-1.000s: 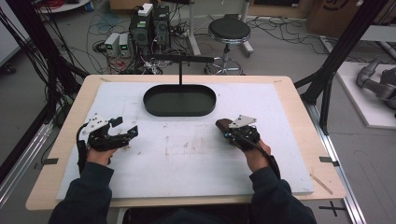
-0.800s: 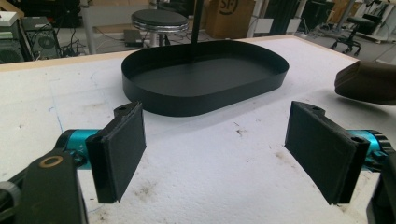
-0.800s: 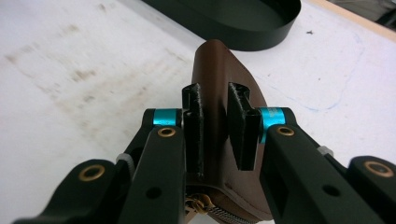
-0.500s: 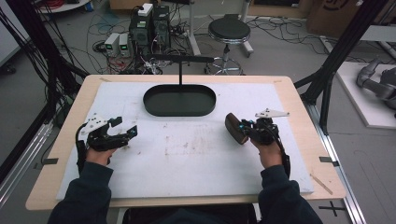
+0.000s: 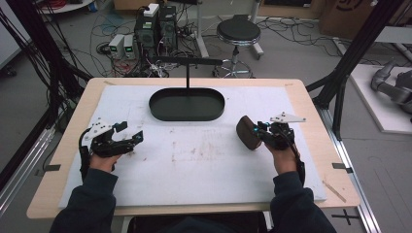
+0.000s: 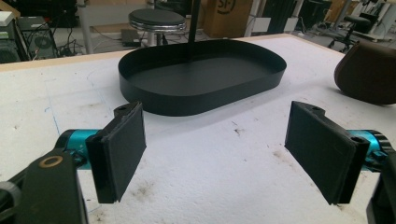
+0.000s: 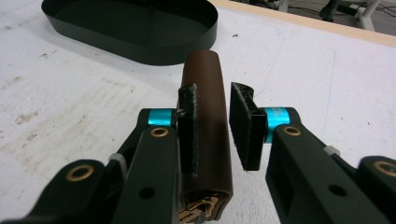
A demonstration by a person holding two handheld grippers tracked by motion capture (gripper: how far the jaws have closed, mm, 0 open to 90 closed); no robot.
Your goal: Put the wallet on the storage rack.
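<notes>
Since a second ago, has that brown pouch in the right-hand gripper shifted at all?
Yes. The brown zip pouch, between the right gripper's jaws, has moved rightward, away from the black oval tray and toward the table's right edge. The jaws have just been opening.

The brown pouch (image 7: 205, 130) looks like smooth leather, the black tray (image 5: 187, 104) matt metal, seemingly, the table cover (image 5: 194, 160) rough white foam.

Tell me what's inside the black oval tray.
The black oval tray holds nothing loose; a thin black post rises from its far side. Its near wall hides a strip of the floor. The brown pouch sits outside it, between the right gripper jaws.
</notes>
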